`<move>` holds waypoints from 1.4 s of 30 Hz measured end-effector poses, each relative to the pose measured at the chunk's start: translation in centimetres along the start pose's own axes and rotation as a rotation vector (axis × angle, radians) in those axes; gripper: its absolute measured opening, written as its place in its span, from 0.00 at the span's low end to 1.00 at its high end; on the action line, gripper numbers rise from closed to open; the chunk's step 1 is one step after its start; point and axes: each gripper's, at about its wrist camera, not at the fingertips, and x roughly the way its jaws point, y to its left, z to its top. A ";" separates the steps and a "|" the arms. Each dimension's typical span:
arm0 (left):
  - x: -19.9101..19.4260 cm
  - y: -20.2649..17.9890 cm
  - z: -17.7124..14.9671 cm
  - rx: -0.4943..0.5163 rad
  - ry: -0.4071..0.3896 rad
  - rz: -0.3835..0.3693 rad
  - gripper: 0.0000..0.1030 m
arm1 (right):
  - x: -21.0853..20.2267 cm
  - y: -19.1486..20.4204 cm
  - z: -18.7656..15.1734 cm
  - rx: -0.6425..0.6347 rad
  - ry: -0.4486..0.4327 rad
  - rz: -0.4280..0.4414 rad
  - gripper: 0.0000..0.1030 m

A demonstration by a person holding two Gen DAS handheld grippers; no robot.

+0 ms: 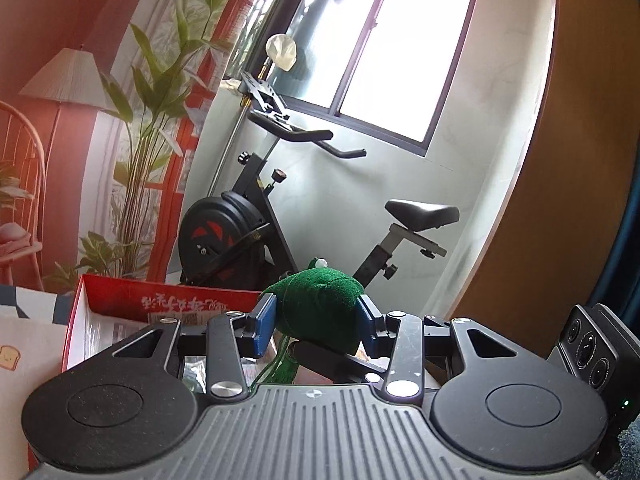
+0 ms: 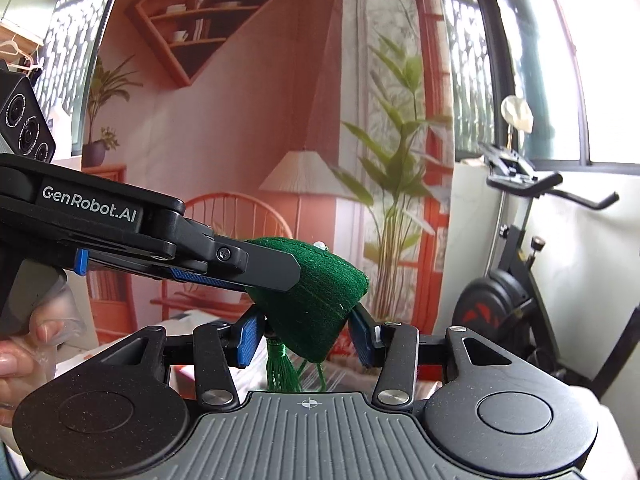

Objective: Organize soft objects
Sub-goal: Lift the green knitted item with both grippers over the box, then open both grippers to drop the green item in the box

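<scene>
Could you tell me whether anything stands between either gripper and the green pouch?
Nothing does: the left gripper and the right gripper both clamp the green pouch directly, from different sides.

Dark green pouch (image 2: 316,304), green tassel (image 2: 282,372)

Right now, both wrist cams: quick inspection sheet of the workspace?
Surface: no work surface clearly seen; patterned cloth at the left edge.
Job's things: green felt pouch with a green tassel, held up in the air between both grippers.
Clutter: open red box with printed characters, below and left of the pouch.
Grippers: left gripper shut on the pouch; right gripper also shut on it, from another side; a hand holds the left handle.
Cables: nothing seen.
Surroundings: exercise bike, window, printed room backdrop, wooden panel.
</scene>
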 end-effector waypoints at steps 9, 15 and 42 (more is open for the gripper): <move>2.9 -0.7 1.8 0.013 -0.016 -0.010 0.44 | 2.0 -3.5 1.7 -0.020 -0.042 -0.020 0.42; 5.4 -0.6 1.1 0.003 0.013 -0.020 0.44 | 2.8 -5.6 0.4 -0.016 -0.020 -0.041 0.42; 6.8 4.4 -3.0 -0.016 0.191 0.163 0.44 | 4.3 -7.6 -7.7 0.096 0.219 -0.166 0.52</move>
